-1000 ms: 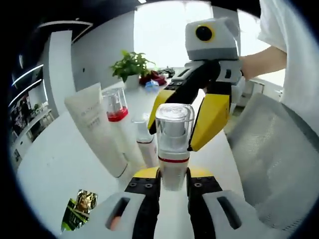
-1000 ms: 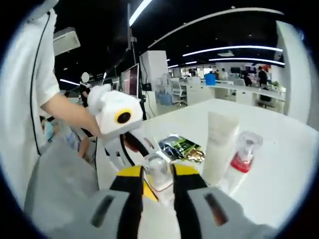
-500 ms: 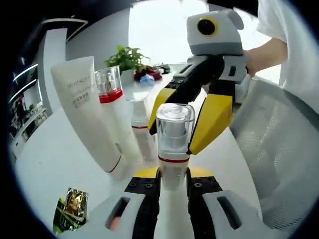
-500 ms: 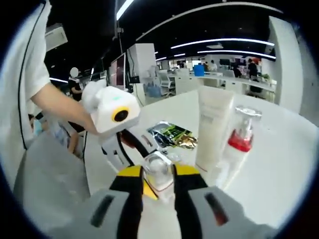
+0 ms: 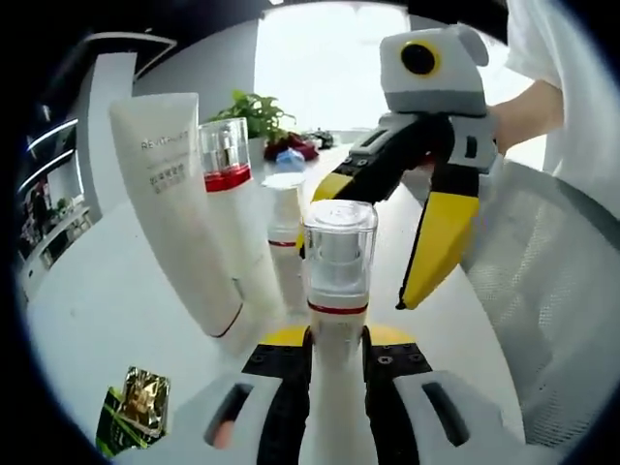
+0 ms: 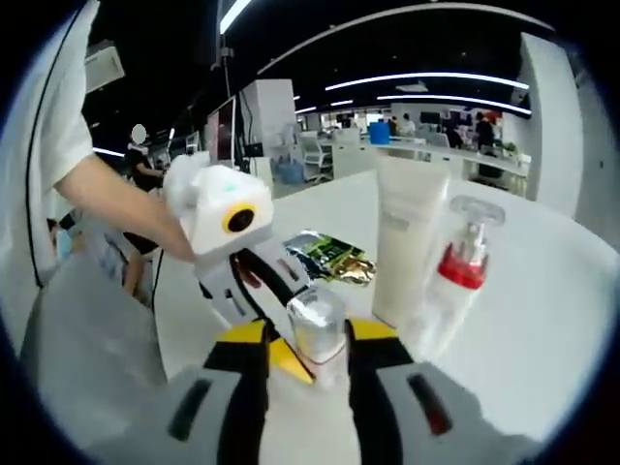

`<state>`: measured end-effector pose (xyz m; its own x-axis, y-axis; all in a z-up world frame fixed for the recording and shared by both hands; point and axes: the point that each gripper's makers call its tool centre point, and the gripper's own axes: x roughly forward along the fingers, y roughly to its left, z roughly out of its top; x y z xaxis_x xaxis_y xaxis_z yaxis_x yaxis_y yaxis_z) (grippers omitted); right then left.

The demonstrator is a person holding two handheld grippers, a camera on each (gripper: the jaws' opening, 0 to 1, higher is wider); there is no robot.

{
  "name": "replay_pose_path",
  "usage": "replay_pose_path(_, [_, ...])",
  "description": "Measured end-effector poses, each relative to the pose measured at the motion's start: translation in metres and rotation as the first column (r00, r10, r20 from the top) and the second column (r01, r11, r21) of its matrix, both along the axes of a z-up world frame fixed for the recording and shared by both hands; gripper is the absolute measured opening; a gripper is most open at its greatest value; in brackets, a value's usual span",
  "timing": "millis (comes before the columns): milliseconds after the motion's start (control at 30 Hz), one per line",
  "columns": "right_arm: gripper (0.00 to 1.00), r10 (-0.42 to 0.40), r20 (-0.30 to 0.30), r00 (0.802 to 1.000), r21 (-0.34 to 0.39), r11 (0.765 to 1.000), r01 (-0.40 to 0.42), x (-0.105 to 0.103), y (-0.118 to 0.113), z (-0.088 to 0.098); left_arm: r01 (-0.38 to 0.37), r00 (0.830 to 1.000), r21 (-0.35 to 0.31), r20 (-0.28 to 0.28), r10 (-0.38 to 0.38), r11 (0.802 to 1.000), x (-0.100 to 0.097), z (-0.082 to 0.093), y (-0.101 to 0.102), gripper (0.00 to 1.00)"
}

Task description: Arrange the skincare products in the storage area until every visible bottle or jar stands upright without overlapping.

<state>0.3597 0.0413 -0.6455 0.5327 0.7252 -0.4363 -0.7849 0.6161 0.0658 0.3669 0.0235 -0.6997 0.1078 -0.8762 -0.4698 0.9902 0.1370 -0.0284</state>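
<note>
Underneath everything runs the white tabletop (image 5: pixel 87 320), and to one side of it sits a grey mesh chair back (image 5: pixel 552 320). Standing tallest on the tabletop is a white tube (image 5: pixel 174 213), leaning slightly, with a clear-capped pump bottle (image 5: pixel 228 194) with a red collar just beside it and a shorter white bottle (image 5: pixel 284 228) with a thin red band next to that; the three stand close together, and I cannot tell whether they touch. In the right gripper view the tube (image 6: pixel 407 242) and the red-collared bottle (image 6: pixel 455 281) stand side by side.

My left gripper (image 5: pixel 334 363) has its fingers closed on the lower body of an upright pump bottle (image 5: pixel 337 281) with a clear cap and a red ring, holding it near the standing group. My right gripper (image 6: pixel 310 358) has its yellow-tipped fingers spread to either side of that same bottle's cap (image 6: pixel 317 325), not pressing on it; from the left gripper view the right gripper (image 5: pixel 387 237) has its fingers clearly apart, one behind the cap and one off to the side.

Smallest, a crumpled green and gold sachet (image 5: pixel 131 412) lies flat on the tabletop, apart from the bottles.
</note>
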Motion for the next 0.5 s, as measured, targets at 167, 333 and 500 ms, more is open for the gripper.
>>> replay_pose_path(167, [0.35,-0.03,-0.013,0.999,-0.005,1.0,0.03,-0.009,-0.01,-0.003,-0.007,1.0,-0.009,-0.001,0.007,1.0,0.007,0.0,-0.002,0.16])
replay_pose_path(333, [0.39,-0.053,-0.041,0.998,-0.016,0.999,0.052,-0.02,-0.017,-0.011,-0.005,1.0,-0.011,0.003,0.005,1.0,0.012,0.002,-0.005,0.17])
replay_pose_path(500, [0.49,-0.091,-0.08,0.993,-0.038,0.995,0.088,-0.03,-0.031,-0.023,-0.002,1.0,-0.013,0.008,0.002,1.0,0.018,0.002,-0.011,0.17])
